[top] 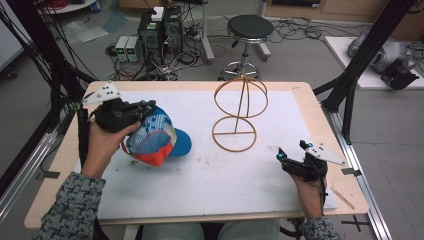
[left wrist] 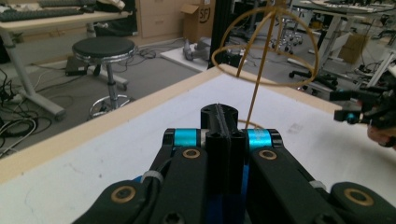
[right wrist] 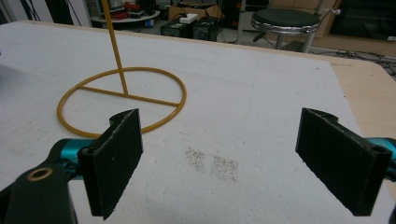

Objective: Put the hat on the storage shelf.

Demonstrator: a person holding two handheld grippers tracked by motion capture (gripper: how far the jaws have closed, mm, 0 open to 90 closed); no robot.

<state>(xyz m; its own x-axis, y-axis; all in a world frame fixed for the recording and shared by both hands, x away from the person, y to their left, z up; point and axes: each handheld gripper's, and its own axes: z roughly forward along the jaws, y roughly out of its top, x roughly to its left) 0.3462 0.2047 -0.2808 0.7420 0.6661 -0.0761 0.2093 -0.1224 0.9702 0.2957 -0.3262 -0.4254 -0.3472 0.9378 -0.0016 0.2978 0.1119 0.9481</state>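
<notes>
Cap (top: 157, 140) sits on the white mat (top: 200, 185) at the left side of the desk (top: 300, 90), blue brim pointing right, orange-red edge toward the person, patterned crown up. Left gripper (top: 145, 107) is over the cap's far-left side, touching or just above it; in the left gripper view its jaws are pressed together with no gap, and a bit of blue shows just below them, but can't tell whether any fabric is pinched. Left hand (top: 100, 142) holds that gripper from the near-left. Yellow wire stand (top: 239, 112) is upright mid-desk, right of the cap and apart from it: flat ring base with a crossbar, thin post, globe of hoops on top. Right gripper (top: 290, 155) is near the desk's right-front corner, well apart from the stand, held low over the mat by the right hand (top: 310, 192); jaws wide apart, nothing between them. Small dark speckle patch (right wrist: 212, 163) on the mat just ahead of the right jaws. Round black stool (top: 249, 27) on the floor beyond the far edge.
</notes>
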